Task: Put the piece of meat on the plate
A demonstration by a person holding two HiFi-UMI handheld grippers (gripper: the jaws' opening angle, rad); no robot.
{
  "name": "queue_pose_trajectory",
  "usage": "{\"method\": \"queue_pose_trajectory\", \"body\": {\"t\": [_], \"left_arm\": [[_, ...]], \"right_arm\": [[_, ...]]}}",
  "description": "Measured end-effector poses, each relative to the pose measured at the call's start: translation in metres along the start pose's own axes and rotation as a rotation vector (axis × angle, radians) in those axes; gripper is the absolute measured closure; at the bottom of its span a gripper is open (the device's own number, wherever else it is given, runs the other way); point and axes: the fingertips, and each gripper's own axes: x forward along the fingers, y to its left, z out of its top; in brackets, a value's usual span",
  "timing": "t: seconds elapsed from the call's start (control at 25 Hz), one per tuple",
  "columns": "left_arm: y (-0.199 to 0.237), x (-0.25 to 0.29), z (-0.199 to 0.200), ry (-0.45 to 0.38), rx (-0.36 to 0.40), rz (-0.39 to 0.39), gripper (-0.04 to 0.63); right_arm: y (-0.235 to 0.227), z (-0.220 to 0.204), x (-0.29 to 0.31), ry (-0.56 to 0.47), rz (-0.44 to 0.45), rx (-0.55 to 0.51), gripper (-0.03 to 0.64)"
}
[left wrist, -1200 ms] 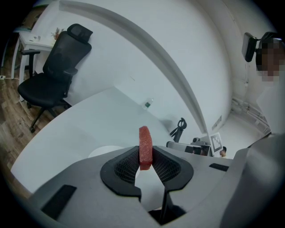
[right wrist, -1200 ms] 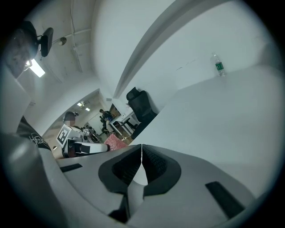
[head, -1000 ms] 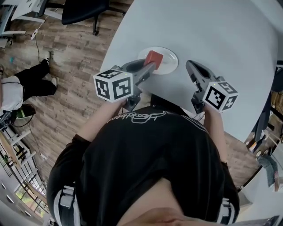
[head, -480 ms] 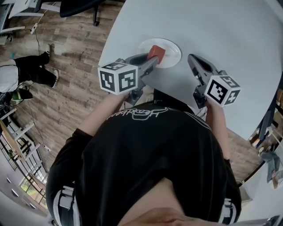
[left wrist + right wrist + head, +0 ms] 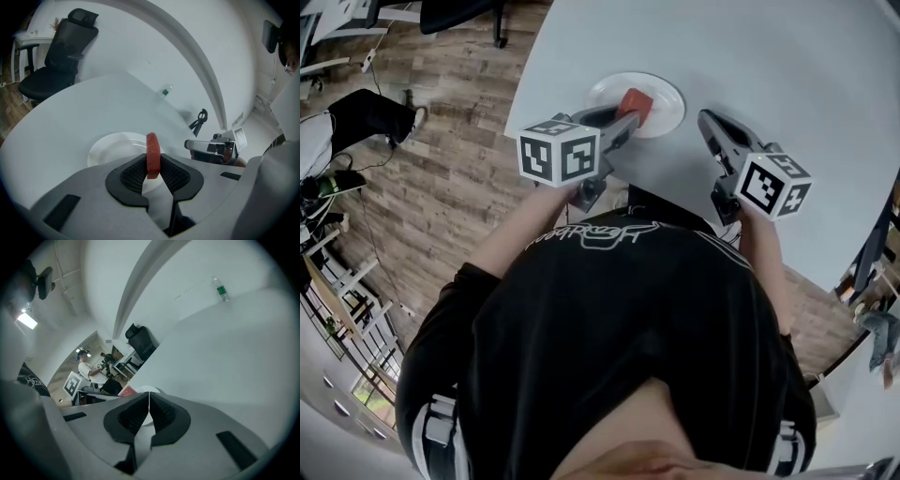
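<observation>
A red slab of meat (image 5: 153,154) stands on edge, pinched between the pads of my left gripper (image 5: 153,169), which is shut on it. In the head view the meat (image 5: 636,101) hangs over the near left part of the white plate (image 5: 661,117) on the pale round table; whether it touches the plate I cannot tell. The plate (image 5: 110,147) lies just beyond the left jaws. My right gripper (image 5: 707,123) hovers to the right of the plate, its jaws shut with nothing between them (image 5: 149,405). The meat (image 5: 127,391) and the plate rim (image 5: 149,390) peek over those jaws.
The table (image 5: 787,84) edge curves close on the left, with wooden floor below. A small bottle (image 5: 164,92) and a black clip-like tool (image 5: 199,120) lie farther out on the table. A black office chair (image 5: 61,51) stands beyond the table. A person's legs (image 5: 366,112) are on the floor at left.
Both grippers have sunk toward the table. The left one carried the meat lower over the plate; its grip stayed the same. The right jaws stayed shut.
</observation>
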Motion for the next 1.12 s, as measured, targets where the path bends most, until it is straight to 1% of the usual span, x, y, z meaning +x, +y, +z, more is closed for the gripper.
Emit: {"method": "queue_pose_trajectory", "body": {"t": [0.4,0.6,0.84,1.12], "left_arm": [[0.001,0.01,-0.006,0.037,0.006,-0.039,0.506],[0.006,0.012,-0.01,0.033,-0.005,-0.051,0.506],[0.006,0.009,-0.01,0.034,0.006,-0.052,0.505],[0.008,0.007,-0.01,0.04,0.069,-0.018,0.485]], "right_arm": [[-0.003,-0.003,0.003,0.015,-0.005,0.017,0.606],[-0.005,-0.009,0.006,0.02,-0.004,0.019,0.606],[-0.001,-0.009,0.006,0.022,-0.006,0.016,0.606],[0.001,-0.008,0.006,0.025,-0.007,0.018,0.607]]}}
